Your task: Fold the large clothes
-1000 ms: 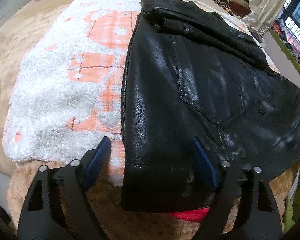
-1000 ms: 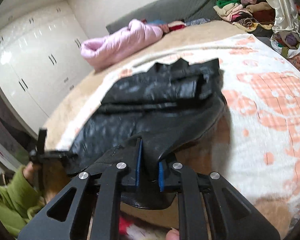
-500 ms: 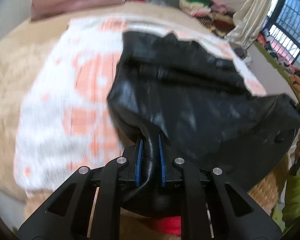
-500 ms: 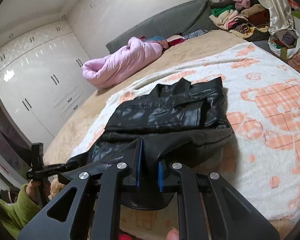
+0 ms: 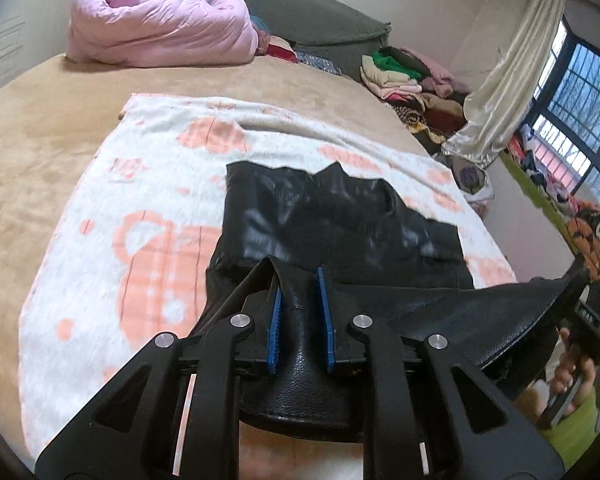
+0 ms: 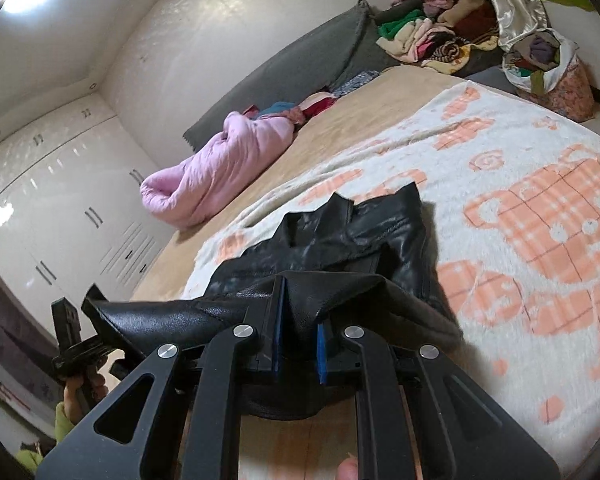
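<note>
Black leather is bunched between the blue pads (image 5: pixel 275 320) of your left gripper (image 5: pixel 299 314), which is pinching the near edge of the jacket (image 5: pixel 340 224). Your right gripper (image 6: pixel 298 330) is pinching the same near edge at its other corner, with its pads pressed tight on a fold of leather. The edge you hold hangs stretched in the air between the two grippers. In the left view you can see your right hand (image 5: pixel 576 364) far off at the right side, with a green sleeve (image 5: pixel 572 428) below it. In the right view your left hand (image 6: pixel 82 390) shows at the bottom left.

Past the grippers, the rest of the jacket lies flat on a fluffy white and orange blanket (image 5: pixel 140 216). The collar end points away from you. The blanket is spread over a tan bed (image 5: pixel 32 128).

Farther back on the bed sits a rolled pink quilt (image 5: pixel 156 24), close to a dark grey headboard (image 5: pixel 300 12). A pile of mixed clothes (image 5: pixel 412 84) lies at the far right corner. A cream curtain (image 5: pixel 496 92) hangs beside it, next to a window (image 5: pixel 580 92). White cupboards (image 6: pixel 60 208) stand along the left wall in the right view.
</note>
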Motion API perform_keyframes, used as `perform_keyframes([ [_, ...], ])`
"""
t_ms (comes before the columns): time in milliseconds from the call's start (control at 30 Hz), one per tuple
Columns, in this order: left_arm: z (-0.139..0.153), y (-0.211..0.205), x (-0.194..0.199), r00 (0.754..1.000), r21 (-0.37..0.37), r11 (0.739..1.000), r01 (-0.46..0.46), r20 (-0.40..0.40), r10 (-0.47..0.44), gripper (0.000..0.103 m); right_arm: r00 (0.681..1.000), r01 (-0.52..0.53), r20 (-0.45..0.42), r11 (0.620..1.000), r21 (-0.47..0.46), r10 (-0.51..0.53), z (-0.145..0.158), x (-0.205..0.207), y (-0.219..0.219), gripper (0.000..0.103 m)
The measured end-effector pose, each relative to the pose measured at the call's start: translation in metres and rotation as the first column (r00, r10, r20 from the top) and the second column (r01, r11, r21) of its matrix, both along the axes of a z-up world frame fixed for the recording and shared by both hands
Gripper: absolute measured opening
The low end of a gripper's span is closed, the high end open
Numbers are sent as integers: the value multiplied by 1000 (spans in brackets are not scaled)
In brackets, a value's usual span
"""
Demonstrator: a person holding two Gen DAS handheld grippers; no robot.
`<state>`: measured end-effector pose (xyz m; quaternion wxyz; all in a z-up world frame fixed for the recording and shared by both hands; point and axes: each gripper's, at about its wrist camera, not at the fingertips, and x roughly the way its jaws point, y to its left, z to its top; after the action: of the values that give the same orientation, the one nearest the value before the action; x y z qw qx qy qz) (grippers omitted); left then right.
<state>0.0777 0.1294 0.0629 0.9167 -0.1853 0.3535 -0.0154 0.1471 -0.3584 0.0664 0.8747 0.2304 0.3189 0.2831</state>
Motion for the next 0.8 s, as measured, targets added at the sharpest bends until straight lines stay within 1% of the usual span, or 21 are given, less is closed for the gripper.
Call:
perform_keyframes([
  [167, 5, 0, 29, 1000, -23, 1000, -10, 15, 10, 10, 998, 41, -54, 998, 39, -39, -7, 29, 0, 12],
  [367, 1, 6, 65, 1000, -48, 999, -26, -11, 25, 10, 991, 83, -108, 995, 61, -76, -18, 61, 2, 12],
  [567, -8, 16, 103, 998, -61, 997, -42, -42, 39, 11, 982, 119, -154, 992, 37, -112, -32, 94, 8, 13],
  [667, -15, 21, 114, 997, -52, 997, -57, -53, 54, 14, 975, 134, -181, 991, 20, -129, -44, 112, 9, 13],
  [800, -31, 30, 125, 996, -72, 995, -65, -71, 60, 14, 971, 129, -202, 991, -24, -131, -58, 128, 15, 13],
])
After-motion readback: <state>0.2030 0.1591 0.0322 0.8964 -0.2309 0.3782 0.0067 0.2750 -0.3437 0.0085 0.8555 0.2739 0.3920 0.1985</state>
